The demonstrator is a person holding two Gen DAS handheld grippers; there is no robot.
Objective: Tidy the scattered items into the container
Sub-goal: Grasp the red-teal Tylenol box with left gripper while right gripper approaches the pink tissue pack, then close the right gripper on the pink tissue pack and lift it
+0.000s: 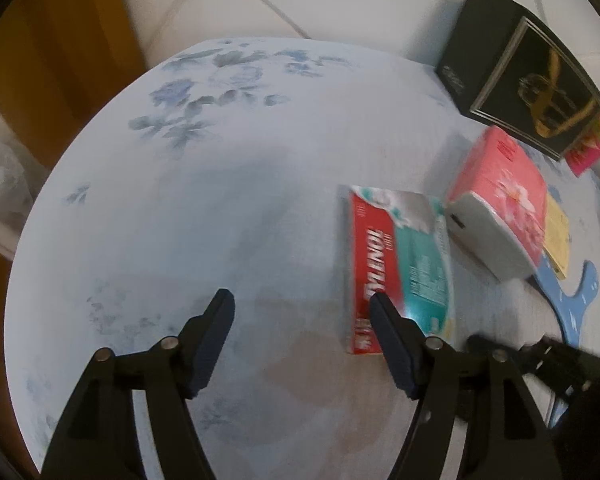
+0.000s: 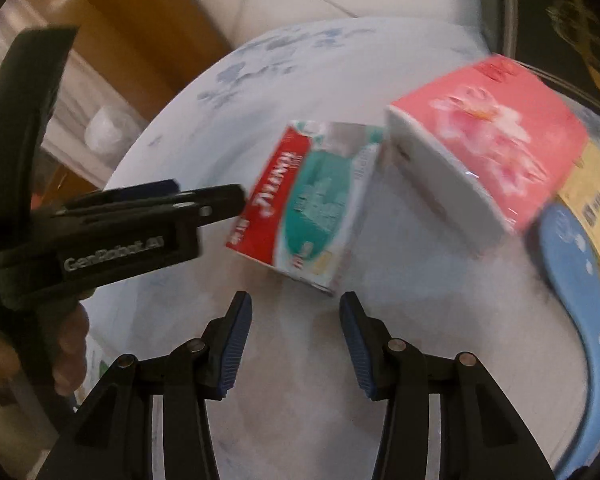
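On table: Tylenol box [image 1: 400, 268] | both grippers' fingers wide, empty | black box [image 1: 516, 68] left view only

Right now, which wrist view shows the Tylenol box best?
Left wrist view: the Tylenol box lies flat, its name readable, though one fingertip overlaps it. The right wrist view shows it whole but blurrier.

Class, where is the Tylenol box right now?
The Tylenol box lies flat on the round table, left of the pink tissue pack, just ahead of both tools.
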